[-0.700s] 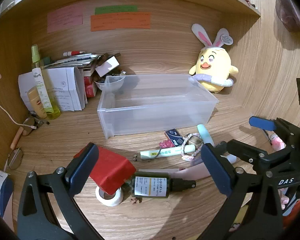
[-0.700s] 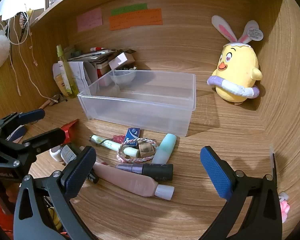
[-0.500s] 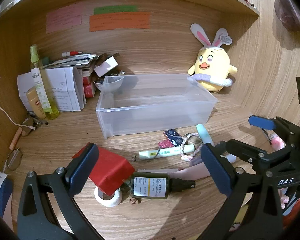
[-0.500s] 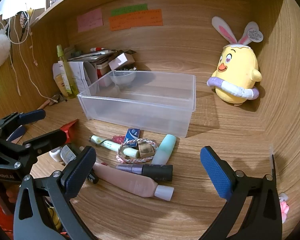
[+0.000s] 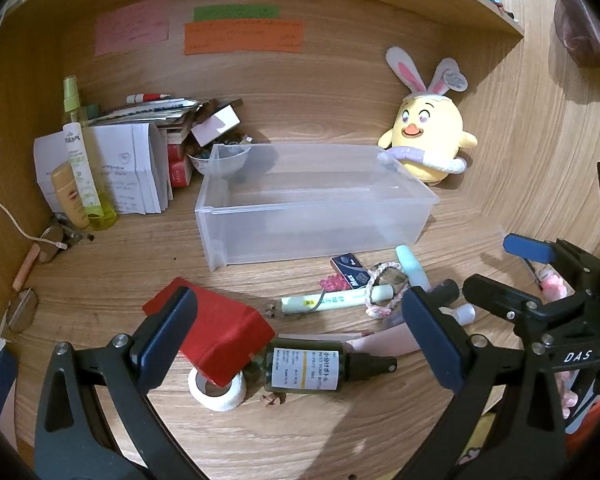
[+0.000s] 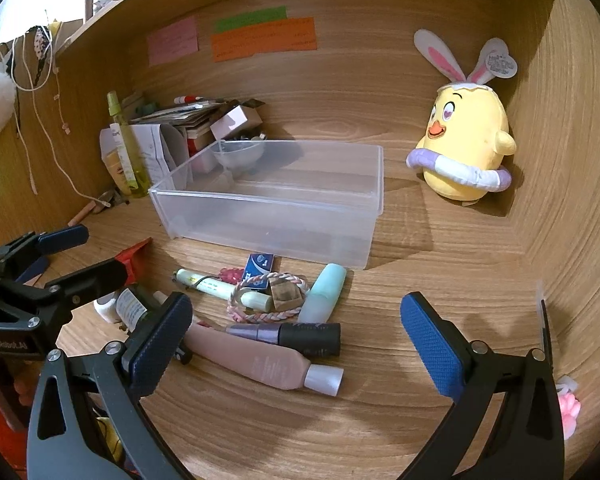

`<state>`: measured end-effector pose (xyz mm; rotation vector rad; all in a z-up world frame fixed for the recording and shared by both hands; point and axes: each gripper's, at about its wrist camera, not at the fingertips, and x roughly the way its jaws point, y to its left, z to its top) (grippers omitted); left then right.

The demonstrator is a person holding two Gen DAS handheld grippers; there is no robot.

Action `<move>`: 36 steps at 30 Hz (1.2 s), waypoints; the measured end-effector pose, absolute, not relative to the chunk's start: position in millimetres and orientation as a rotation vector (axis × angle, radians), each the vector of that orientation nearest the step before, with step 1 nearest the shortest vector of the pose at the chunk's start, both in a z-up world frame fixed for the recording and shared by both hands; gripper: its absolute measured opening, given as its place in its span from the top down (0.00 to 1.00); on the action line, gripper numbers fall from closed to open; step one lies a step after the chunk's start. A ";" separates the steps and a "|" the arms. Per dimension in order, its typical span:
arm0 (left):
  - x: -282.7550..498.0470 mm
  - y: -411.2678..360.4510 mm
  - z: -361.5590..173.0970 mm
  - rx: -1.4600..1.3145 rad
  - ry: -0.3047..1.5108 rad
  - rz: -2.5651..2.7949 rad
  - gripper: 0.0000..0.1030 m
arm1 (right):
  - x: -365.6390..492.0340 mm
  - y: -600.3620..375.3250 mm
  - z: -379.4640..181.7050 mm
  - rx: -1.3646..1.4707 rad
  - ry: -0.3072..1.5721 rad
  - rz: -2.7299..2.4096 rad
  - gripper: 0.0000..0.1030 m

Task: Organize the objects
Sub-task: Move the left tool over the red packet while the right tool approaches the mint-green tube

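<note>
Translucent plastic forms the rectangular bin [image 6: 274, 208], thin-walled and smooth, standing on the woodgrain desk [image 6: 420, 280]. Just in front of it lies a cluster: a matte pink tube [image 6: 260, 362], a purple-and-black cylinder [image 6: 292, 334], a mint capsule-shaped tube [image 6: 324, 292] and a braided bracelet [image 6: 268, 296]. A dark glass bottle [image 5: 312, 368] lies beside a red box [image 5: 220, 332]. The left gripper [image 5: 300, 340] and right gripper [image 6: 296, 340] both gape wide, holding nothing. A plush chick [image 6: 464, 148] sits upright behind.

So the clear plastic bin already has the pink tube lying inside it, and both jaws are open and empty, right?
Not quite. The pink tube lies on the desk in front of the clear plastic bin, not inside it, as the right wrist view shows. Both sets of jaws are indeed open and empty.
</note>
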<state>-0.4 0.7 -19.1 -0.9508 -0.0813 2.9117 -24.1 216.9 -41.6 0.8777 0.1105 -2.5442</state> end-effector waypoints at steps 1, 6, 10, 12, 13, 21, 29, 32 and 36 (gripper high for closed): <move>0.0 -0.3 -19.3 -0.949 -0.091 2.909 0.00 | -24.2 216.6 -41.7 0.877 0.110 -2.543 0.00; -0.7 -2.6 -21.3 -0.950 -0.109 2.899 0.00 | -25.1 216.3 -44.2 0.879 0.105 -2.537 0.00; -2.0 -4.4 -23.4 -0.957 -0.119 2.897 0.00 | -26.5 215.5 -46.7 0.888 0.117 -2.533 0.00; -2.0 -5.6 -23.9 -0.952 -0.129 2.892 0.00 | -27.6 215.3 -47.6 0.889 0.115 -2.527 0.00; -1.3 -6.4 -23.8 -0.943 -0.130 2.887 0.00 | -28.0 215.0 -47.7 0.889 0.115 -2.526 0.00; -3.0 -6.7 -27.9 -0.945 -0.102 2.883 0.00 | -37.4 212.3 -56.2 0.914 0.164 -2.535 0.00; -13.6 -26.9 -32.9 -1.008 -0.125 2.914 0.15 | -54.1 222.9 -60.1 0.949 0.131 -2.562 0.00; -21.2 -39.8 -37.3 -1.058 -0.182 2.901 0.15 | -64.6 229.8 -63.2 0.992 0.086 -2.544 0.00; -30.3 -52.2 -42.2 -1.116 -0.208 2.911 0.15 | -72.6 234.3 -64.8 1.018 0.060 -2.541 0.00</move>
